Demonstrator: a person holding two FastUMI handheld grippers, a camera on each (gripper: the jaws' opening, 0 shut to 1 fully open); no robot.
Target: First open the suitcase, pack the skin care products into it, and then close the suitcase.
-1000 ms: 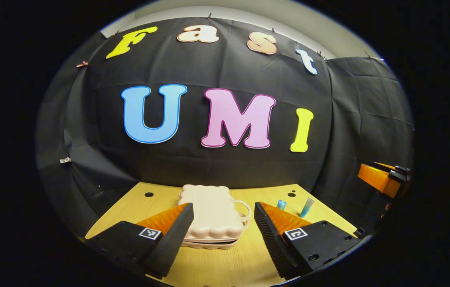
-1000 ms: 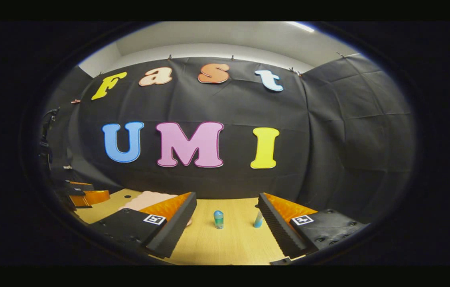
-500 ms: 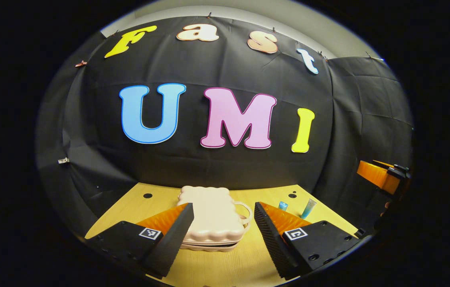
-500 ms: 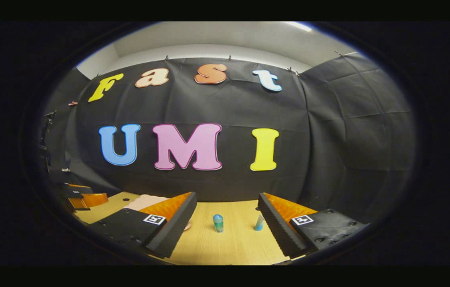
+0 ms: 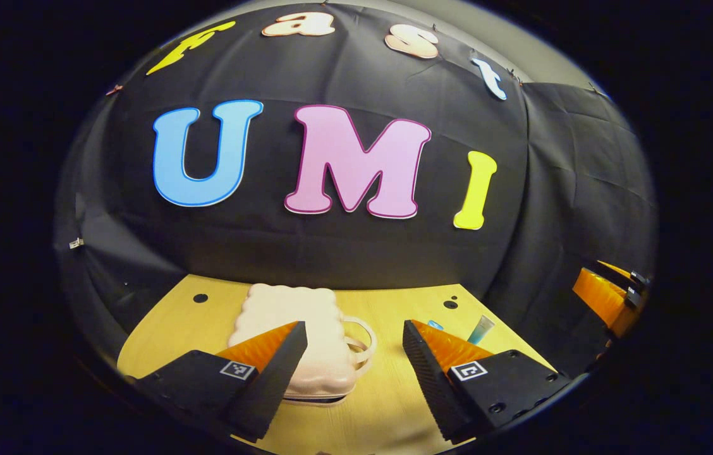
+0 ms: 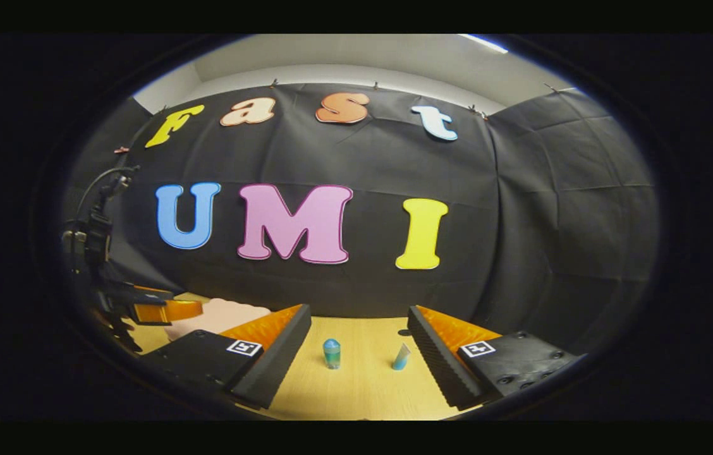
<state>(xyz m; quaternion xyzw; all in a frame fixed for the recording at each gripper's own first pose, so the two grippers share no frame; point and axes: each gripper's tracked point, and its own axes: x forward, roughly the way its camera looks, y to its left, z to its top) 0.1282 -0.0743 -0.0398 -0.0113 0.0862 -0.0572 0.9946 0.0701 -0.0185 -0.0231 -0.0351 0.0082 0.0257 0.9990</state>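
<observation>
A small pale pink suitcase with scalloped edges lies flat and closed on the wooden table, its handle facing right. My left gripper stands open just in front of it, its left finger overlapping the case. Beyond the right finger I see a blue tube and the tip of a blue bottle. In the right gripper view the round-capped bottle and the tube stand between the fingers of my open right gripper, farther off. The suitcase lies at the left there.
The wooden table has small dark holes near its back corners and ends at the black cloth wall. The right gripper shows at the far right of the left gripper view; the left gripper shows at the left of the right gripper view.
My left gripper has moved forward and tipped down toward the suitcase, which now sits lower left. The right gripper view shifted slightly; the bottle and tube sit a little to the left.
</observation>
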